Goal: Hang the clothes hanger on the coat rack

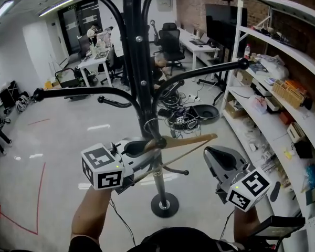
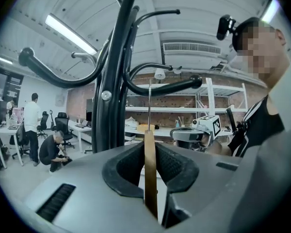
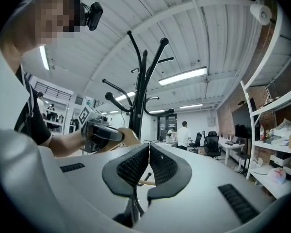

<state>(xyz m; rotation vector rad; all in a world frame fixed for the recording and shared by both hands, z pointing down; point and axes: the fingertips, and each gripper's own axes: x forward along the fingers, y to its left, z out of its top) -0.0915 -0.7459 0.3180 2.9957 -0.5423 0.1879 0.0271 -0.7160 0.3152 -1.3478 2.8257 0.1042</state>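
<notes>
Left gripper (image 1: 140, 149): jaws clenched on the pale wooden clothes hanger (image 1: 191, 139), gripping the flat wood edge-on just below its neck; gripper roughly level.
Right gripper (image 1: 216, 160): jaws pressed together with nothing between them; it is apart from the hanger, to its right.
Hanger position: in the air, close to the pole of the black metal coat rack (image 1: 138, 62); its thin steel hook (image 2: 149, 106) rises straight up from the jaws.
Hook versus arm: in the left gripper view the wire crosses the curved black lower arm (image 2: 160, 88); contact cannot be told. Judged not yet hung.
Step in hand: carry the hook over an arm and seat it.
Method: lift until the hook's bend clears the top of the arm, pass across, then lower into the upward curve short of the knob. No wrist roll, so the hook points up.
Release: open only once the wire bears the weight, and open slowly.
Risk: the hook shows edge-on and its open side is unclear, so a wrong-side approach would only knock the arm. The rack stands on a small round base (image 1: 164, 205); push lightly.
</notes>
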